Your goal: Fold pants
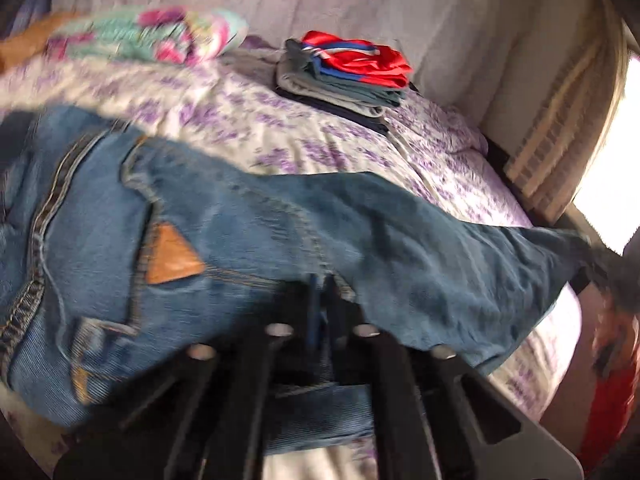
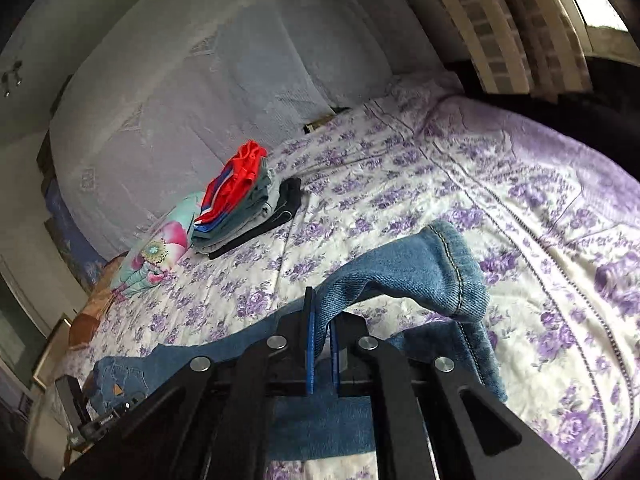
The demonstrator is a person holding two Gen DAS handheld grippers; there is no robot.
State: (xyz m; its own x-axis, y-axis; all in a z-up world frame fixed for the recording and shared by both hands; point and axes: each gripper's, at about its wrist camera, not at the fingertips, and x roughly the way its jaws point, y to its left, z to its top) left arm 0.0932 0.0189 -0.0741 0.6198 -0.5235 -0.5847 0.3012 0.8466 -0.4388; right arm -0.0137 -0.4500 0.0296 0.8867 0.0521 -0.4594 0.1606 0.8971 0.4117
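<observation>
Blue jeans [image 1: 248,216] lie across the flowered bed, with a tan leather patch [image 1: 172,258] by the waist. My left gripper [image 1: 320,290] is shut, its tips pinching a fold of denim near the seat. In the right wrist view my right gripper [image 2: 320,320] is shut on a jeans leg [image 2: 400,268] just behind the stitched cuff [image 2: 460,272], which hangs lifted over the bed. The waist end [image 2: 120,372] lies at the lower left. The right gripper [image 1: 608,268] shows as a dark blur at the far end of the leg.
A stack of folded clothes [image 1: 344,76] topped by a red and blue garment [image 2: 236,184] sits near the headboard side. A floral pillow [image 2: 160,248] lies next to it. The purple-flowered bedspread [image 2: 440,184] spreads to the right. Curtains [image 2: 500,20] hang behind.
</observation>
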